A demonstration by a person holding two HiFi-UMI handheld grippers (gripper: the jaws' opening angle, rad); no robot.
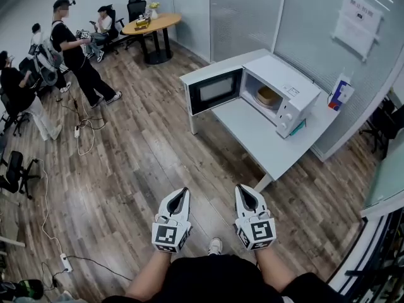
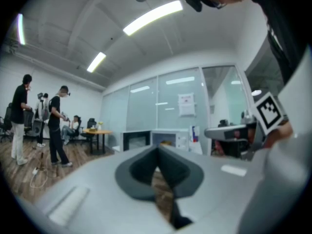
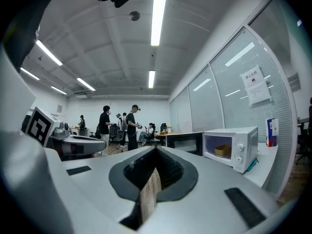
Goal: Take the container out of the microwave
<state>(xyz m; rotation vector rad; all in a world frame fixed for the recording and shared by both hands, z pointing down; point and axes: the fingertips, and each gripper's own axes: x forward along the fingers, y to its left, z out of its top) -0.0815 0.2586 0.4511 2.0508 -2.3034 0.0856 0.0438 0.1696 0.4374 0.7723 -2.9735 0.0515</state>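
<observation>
The head view is looking steeply down while both gripper views are facing level toward the same distant microwave (image 1: 284,81).

Microwave (image 1: 287,87): white, ahead of your jaws.
Door (image 1: 215,91): white frame, dark glass.
Container (image 1: 268,96): tan.
Floor (image 1: 139,163): brown wood grain beneath your jaws.
Left gripper (image 1: 184,192): white, with black-and-white square markers.
Right gripper (image 1: 243,189): matches your left.

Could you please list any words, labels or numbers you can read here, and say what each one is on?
Nothing here is legible.
Paper notice on the glass wall: printed lines, too blurred to read.
Carton on the white table: print too small.
Microwave control panel: markings too small.
</observation>
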